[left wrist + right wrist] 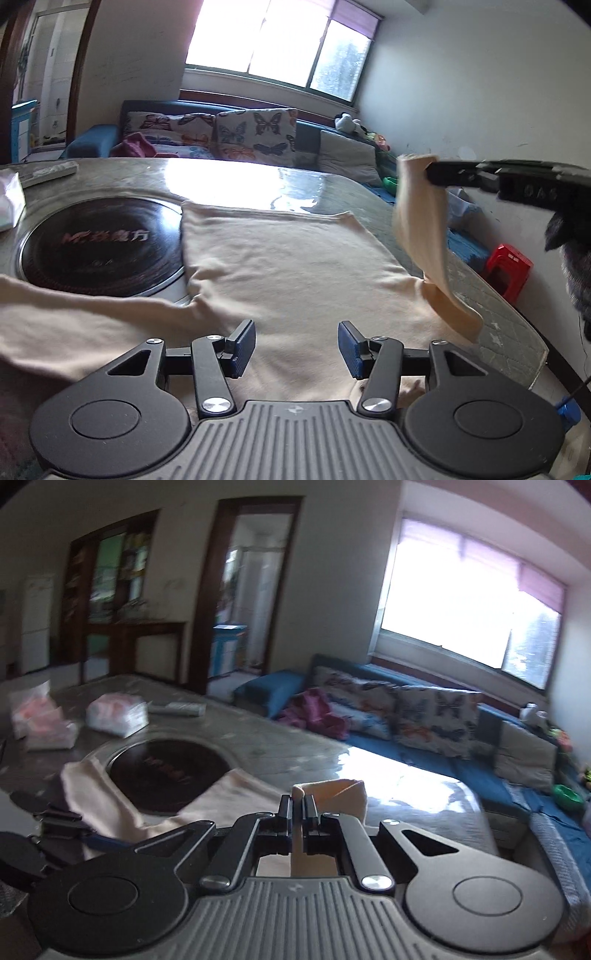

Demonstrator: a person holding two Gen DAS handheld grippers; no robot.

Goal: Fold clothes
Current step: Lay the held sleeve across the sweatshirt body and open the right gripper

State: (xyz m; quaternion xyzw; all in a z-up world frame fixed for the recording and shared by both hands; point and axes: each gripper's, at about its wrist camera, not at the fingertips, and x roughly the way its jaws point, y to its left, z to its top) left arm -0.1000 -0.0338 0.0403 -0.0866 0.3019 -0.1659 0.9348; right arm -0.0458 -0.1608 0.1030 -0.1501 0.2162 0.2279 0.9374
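Observation:
A beige long-sleeved shirt (288, 258) lies flat on the stone table (258, 181). One sleeve (55, 314) stretches off to the left. My left gripper (296, 332) hovers open over the near part of the shirt, with only cloth below its blue pads (243, 347). My right gripper (430, 173) is shut on the end of the other sleeve (417, 221), which it holds up in the air at the right. In the right wrist view the sleeve end (343, 794) sticks out past the shut right gripper (297, 801). The left gripper (74, 827) shows at the left edge.
A round black induction hob (99, 247) is set into the table left of the shirt. A remote (51, 171) and plastic bags (114, 712) lie at the far side. Beyond the table are a blue sofa (221, 136) and a red stool (508, 266).

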